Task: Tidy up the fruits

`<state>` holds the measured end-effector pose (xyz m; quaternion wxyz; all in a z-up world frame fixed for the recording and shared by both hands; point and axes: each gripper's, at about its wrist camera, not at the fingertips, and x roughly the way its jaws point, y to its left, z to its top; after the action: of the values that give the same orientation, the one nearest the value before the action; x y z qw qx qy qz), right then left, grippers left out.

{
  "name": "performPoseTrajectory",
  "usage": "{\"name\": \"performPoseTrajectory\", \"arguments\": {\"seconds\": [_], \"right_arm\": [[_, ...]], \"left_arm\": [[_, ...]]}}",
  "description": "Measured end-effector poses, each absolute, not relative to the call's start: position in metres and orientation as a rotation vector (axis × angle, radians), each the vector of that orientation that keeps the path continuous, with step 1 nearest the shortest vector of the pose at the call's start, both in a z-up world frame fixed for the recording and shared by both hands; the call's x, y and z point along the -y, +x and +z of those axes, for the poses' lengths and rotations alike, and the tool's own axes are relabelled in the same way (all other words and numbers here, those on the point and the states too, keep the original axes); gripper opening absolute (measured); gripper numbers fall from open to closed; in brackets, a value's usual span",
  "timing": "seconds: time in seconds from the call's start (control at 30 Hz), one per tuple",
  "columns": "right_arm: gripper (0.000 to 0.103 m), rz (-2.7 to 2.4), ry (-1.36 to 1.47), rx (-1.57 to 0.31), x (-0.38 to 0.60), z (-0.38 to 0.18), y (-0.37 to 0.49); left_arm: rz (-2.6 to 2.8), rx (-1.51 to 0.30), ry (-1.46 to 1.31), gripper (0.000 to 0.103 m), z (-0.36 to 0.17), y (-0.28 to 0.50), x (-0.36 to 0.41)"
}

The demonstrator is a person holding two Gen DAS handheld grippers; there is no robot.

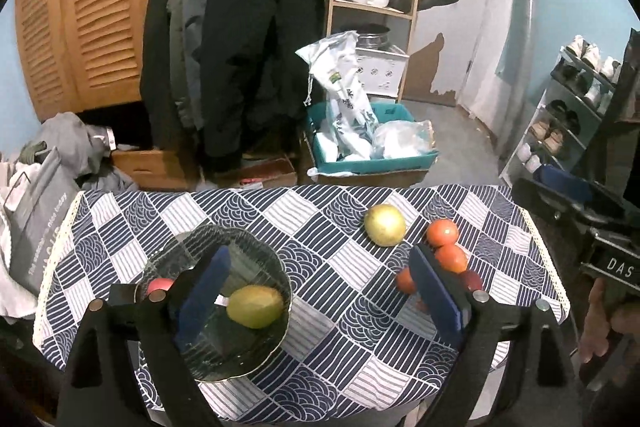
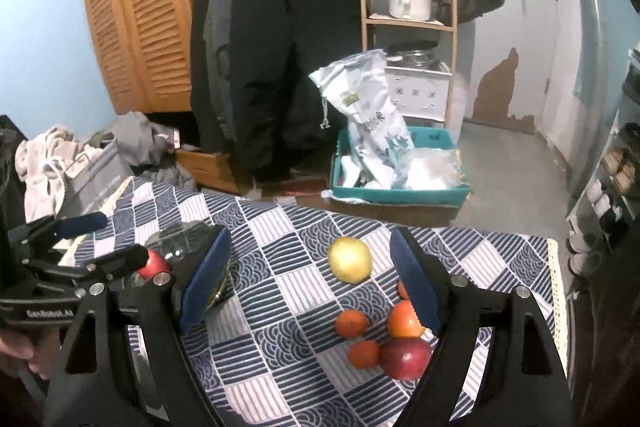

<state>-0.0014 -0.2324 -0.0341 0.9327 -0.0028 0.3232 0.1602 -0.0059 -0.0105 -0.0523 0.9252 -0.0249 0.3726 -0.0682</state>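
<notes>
A glass bowl (image 1: 256, 251) sits on the left of the patterned tablecloth (image 1: 328, 287) and holds a green mango (image 1: 255, 306) and a red apple (image 1: 159, 285). My left gripper (image 1: 320, 291) is open and empty above the bowl's right side. A yellow pear (image 1: 385, 225) lies mid-table; it also shows in the right wrist view (image 2: 349, 259). Several oranges (image 2: 352, 323) and a red apple (image 2: 406, 357) cluster at the right. My right gripper (image 2: 312, 291) is open and empty above the table, its right finger beside the cluster.
The table's far edge (image 1: 280, 189) drops to a floor with a teal crate of bags (image 1: 372, 143), cardboard boxes, hanging coats (image 1: 240, 27), a wooden shelf and a shoe rack (image 1: 568, 115). Clothes and a grey bag (image 1: 36, 223) lie left of the table.
</notes>
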Motion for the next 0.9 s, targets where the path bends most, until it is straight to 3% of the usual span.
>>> {"name": "performPoseTrajectory", "arguments": {"seconds": [0.57, 0.9], "right_arm": [[0.082, 0.235, 0.013, -0.738, 0.296, -0.066, -0.001], [0.082, 0.197, 0.010, -0.883, 0.321, -0.122, 0.012]], "left_arm": [[-0.201, -0.803, 0.021, 0.092, -0.066, 0.009, 0.065], [-0.238, -0.883, 0.060, 0.092, -0.100, 0.026, 0.093]]}}
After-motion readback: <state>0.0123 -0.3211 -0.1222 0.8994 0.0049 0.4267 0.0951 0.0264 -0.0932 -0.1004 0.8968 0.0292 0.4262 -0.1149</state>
